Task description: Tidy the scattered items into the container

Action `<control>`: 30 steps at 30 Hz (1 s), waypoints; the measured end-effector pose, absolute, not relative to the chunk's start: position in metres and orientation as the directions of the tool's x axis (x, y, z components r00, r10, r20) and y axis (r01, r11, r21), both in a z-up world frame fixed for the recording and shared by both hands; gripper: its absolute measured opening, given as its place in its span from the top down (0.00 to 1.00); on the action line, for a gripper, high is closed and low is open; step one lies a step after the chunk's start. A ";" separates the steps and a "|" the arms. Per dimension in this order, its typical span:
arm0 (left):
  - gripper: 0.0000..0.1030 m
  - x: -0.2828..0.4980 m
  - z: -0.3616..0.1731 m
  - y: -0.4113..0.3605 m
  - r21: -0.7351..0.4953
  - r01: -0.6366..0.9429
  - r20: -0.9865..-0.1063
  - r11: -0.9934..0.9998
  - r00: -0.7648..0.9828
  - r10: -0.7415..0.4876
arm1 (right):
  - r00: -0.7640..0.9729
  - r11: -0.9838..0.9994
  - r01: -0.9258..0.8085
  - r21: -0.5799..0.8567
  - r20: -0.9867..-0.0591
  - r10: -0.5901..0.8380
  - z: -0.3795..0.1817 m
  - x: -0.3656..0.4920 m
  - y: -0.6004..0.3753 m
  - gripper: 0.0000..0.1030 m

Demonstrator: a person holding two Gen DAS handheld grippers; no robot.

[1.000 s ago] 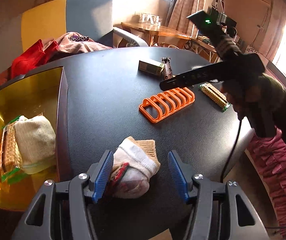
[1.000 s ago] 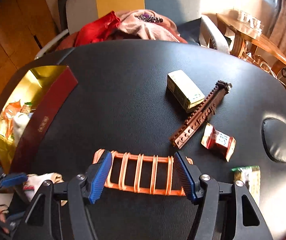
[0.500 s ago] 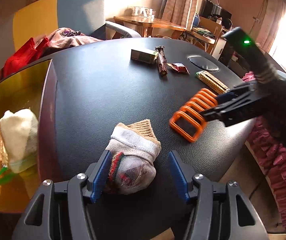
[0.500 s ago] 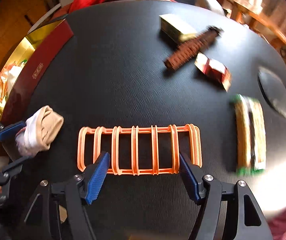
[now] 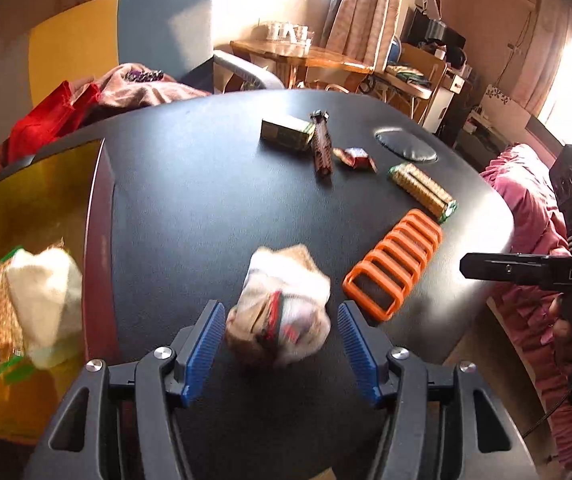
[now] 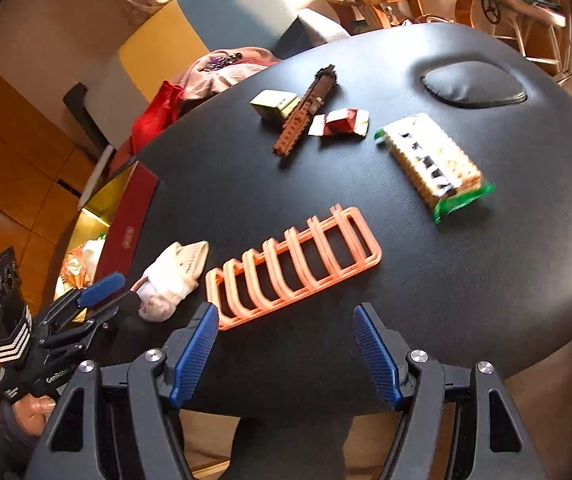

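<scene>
A rolled sock [image 5: 281,312] lies on the black table [image 5: 213,200] between the open jaws of my left gripper [image 5: 279,350], untouched by the blue pads. It also shows in the right wrist view [image 6: 169,280]. An orange rack [image 5: 394,266] lies to its right; in the right wrist view the orange rack [image 6: 294,270] lies just ahead of my open, empty right gripper [image 6: 286,354]. The gold-lined red container [image 5: 45,208] sits at the left and holds a cream sock and snack packets.
Farther back lie a biscuit pack [image 5: 422,190], a red wrapped sweet [image 5: 356,158], a brown toothed strip [image 5: 322,148] and a small green box [image 5: 286,132]. A chair with clothes [image 5: 85,96] stands behind the table. The table's front edge is close to both grippers.
My right gripper has pulled back from the orange rack toward the table's front edge. My left gripper has stayed around the sock, still open.
</scene>
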State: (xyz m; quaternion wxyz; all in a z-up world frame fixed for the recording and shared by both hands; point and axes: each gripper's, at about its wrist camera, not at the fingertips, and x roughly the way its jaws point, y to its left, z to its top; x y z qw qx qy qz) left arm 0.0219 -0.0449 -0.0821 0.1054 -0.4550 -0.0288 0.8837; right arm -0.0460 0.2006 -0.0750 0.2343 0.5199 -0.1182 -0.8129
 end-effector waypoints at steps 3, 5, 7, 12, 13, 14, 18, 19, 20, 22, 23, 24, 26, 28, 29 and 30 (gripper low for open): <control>0.42 0.030 -0.090 -0.044 -0.139 -0.166 -0.815 -0.976 -0.541 0.208 | -0.336 -0.853 0.256 0.455 -0.785 -0.520 -0.102 -0.046 0.196 0.31; 0.42 0.034 -0.095 -0.041 -0.133 -0.176 -0.825 -0.975 -0.526 0.207 | -0.340 -0.857 0.241 0.455 -0.788 -0.513 -0.112 -0.056 0.193 0.31; 0.42 0.035 -0.097 -0.038 -0.141 -0.183 -0.826 -0.973 -0.520 0.217 | -0.349 -0.869 0.219 0.444 -0.796 -0.495 -0.118 -0.066 0.191 0.31; 0.42 0.030 -0.094 -0.036 -0.131 -0.184 -0.814 -0.974 -0.541 0.211 | -0.443 -0.896 0.229 0.381 -0.779 -0.444 -0.113 -0.091 0.191 0.30; 0.42 0.027 -0.092 -0.038 -0.132 -0.178 -0.813 -0.975 -0.544 0.209 | -0.461 -0.897 0.238 0.373 -0.770 -0.442 -0.111 -0.096 0.191 0.29; 0.42 0.024 -0.091 -0.039 -0.133 -0.173 -0.812 -0.976 -0.546 0.207 | -0.469 -0.902 0.237 0.362 -0.770 -0.432 -0.107 -0.096 0.191 0.28; 0.40 0.007 -0.094 -0.038 -0.141 -0.185 -0.826 -0.973 -0.519 0.218 | -0.491 -0.903 0.237 0.359 -0.757 -0.430 -0.094 -0.087 0.195 0.24; 0.40 0.002 -0.096 -0.038 -0.147 -0.192 -0.831 -0.970 -0.508 0.226 | -0.483 -0.900 0.237 0.367 -0.759 -0.436 -0.093 -0.080 0.195 0.22; 0.40 -0.002 -0.098 -0.038 -0.155 -0.195 -0.832 -0.968 -0.502 0.234 | -0.481 -0.900 0.233 0.368 -0.761 -0.436 -0.093 -0.073 0.196 0.21; 0.40 -0.009 -0.103 -0.038 -0.173 -0.198 -0.837 -0.965 -0.486 0.250 | -0.479 -0.899 0.219 0.380 -0.761 -0.438 -0.095 -0.059 0.199 0.21; 0.40 -0.011 -0.105 -0.039 -0.184 -0.190 -0.842 -0.964 -0.476 0.255 | -0.480 -0.897 0.209 0.390 -0.758 -0.441 -0.096 -0.052 0.201 0.21; 0.42 -0.012 -0.108 -0.040 -0.202 -0.181 -0.844 -0.963 -0.466 0.264 | -0.483 -0.897 0.195 0.397 -0.757 -0.440 -0.098 -0.046 0.204 0.21; 0.42 -0.010 -0.113 -0.040 -0.224 -0.166 -0.847 -0.960 -0.454 0.276 | -0.492 -0.896 0.171 0.410 -0.752 -0.439 -0.100 -0.037 0.207 0.21; 0.43 -0.005 -0.117 -0.037 -0.222 -0.165 -0.848 -0.961 -0.453 0.274 | -0.497 -0.891 0.158 0.425 -0.746 -0.443 -0.102 -0.030 0.209 0.21; 0.44 -0.002 -0.117 -0.035 -0.208 -0.167 -0.845 -0.964 -0.465 0.263 | -0.499 -0.889 0.151 0.432 -0.743 -0.446 -0.103 -0.026 0.209 0.21; 0.44 0.002 -0.117 -0.033 -0.201 -0.169 -0.845 -0.965 -0.468 0.258 | -0.501 -0.891 0.148 0.430 -0.744 -0.442 -0.104 -0.024 0.209 0.21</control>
